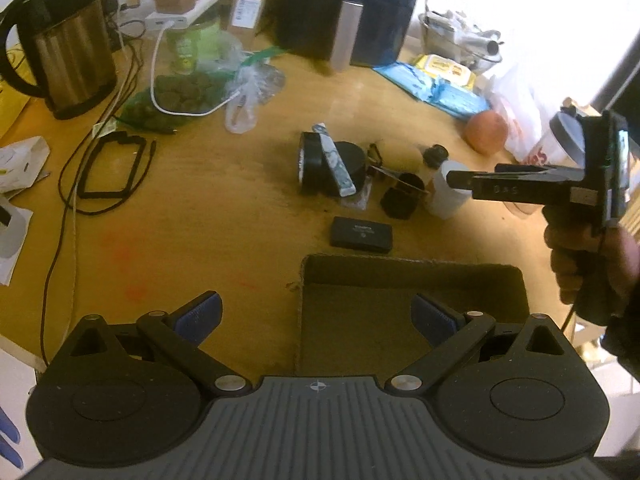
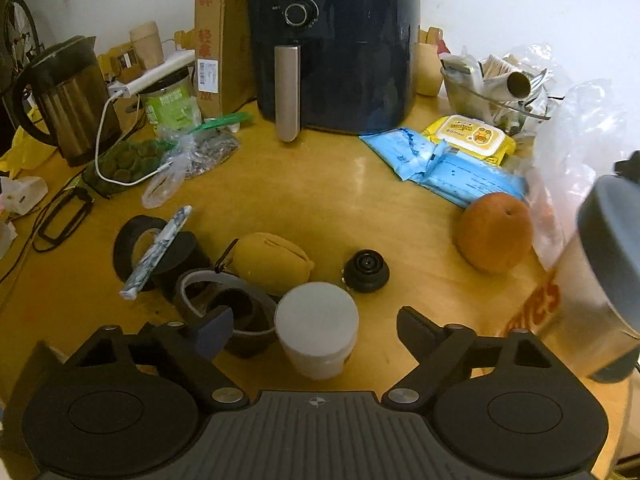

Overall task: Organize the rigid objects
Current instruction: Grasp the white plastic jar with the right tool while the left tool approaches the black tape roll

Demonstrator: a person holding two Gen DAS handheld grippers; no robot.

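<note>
**Spotter:** Where's your target?

**Me:** The white jar stands between my right gripper's spread fingers, just beside the tape roll; neither pad presses it. I'd centre it, then squeeze below the lid.

**Spotter:** And the left?

**Me:** The left gripper hangs released, holding nothing, over the cardboard box, near the jar's front.

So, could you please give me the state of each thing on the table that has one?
left gripper: open, empty, above the cardboard box.
right gripper: jaws open around the white jar, not pressing.
white jar: upright, lid on.
cardboard box: open, nothing visible inside.
tape roll: lying flat.
kettle: upright, lid shut.
</note>
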